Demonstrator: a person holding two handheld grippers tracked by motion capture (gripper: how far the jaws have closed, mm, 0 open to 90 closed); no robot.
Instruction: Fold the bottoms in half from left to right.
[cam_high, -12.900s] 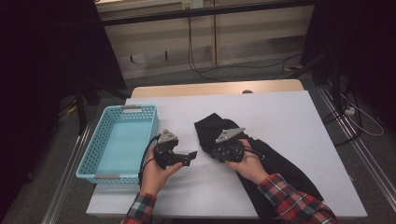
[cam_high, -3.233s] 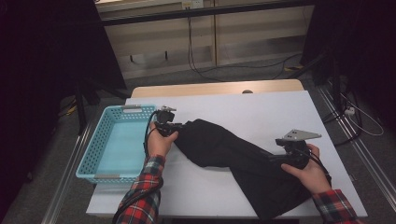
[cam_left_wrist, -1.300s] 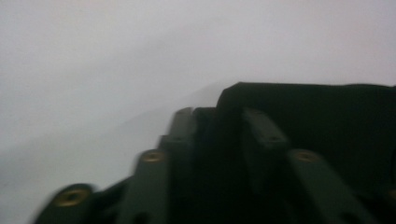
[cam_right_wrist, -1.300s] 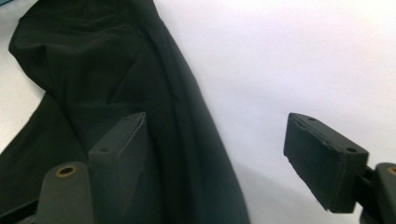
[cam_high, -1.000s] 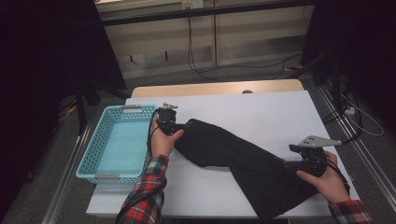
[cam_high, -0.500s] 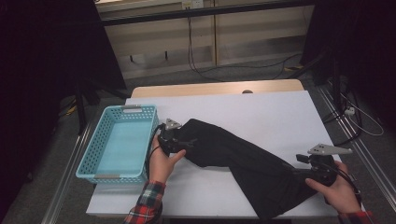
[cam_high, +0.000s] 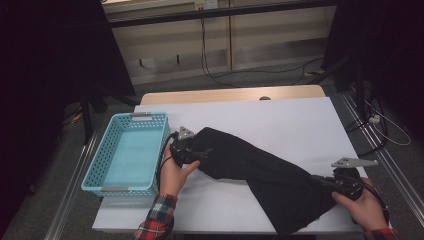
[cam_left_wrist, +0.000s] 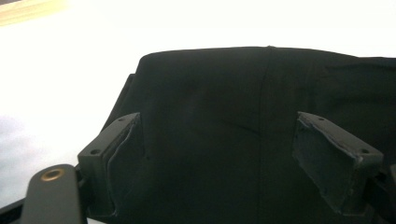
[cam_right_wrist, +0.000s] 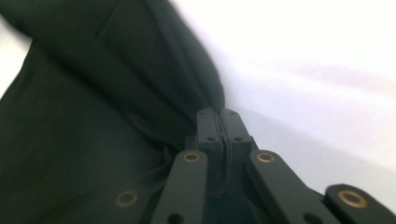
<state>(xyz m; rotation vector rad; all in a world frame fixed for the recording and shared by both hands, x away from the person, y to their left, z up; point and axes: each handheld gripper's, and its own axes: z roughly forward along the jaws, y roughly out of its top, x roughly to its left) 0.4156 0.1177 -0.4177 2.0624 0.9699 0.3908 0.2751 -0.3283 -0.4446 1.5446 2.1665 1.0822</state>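
**Item: black garment, laid out for handling**

Location: the black garment (cam_high: 260, 172) lies on the white table (cam_high: 280, 120), its long axis running diagonally from the upper left, beside the blue basket (cam_high: 127, 152), down to the lower right near the table's front edge. The wider end sits at the lower right.

Left gripper (cam_high: 192, 152): at the garment's upper-left end. In the left gripper view its jaws stand wide apart above the dark cloth, with the pads clear of it on both sides; nothing held.

Right gripper (cam_high: 325, 181): at the garment's lower-right edge. Its jaws have just been closing, and in the right gripper view they are pressed together with a fold of the cloth's edge pinched between them; the grip looks thin, at the very border.

Key relation: one gripper at each end of the long axis, the left end loose, the right end caught. Judged next need: the left jaws to close on the near end below them, so both ends can be lifted or folded together

Basket: empty, just left of the garment
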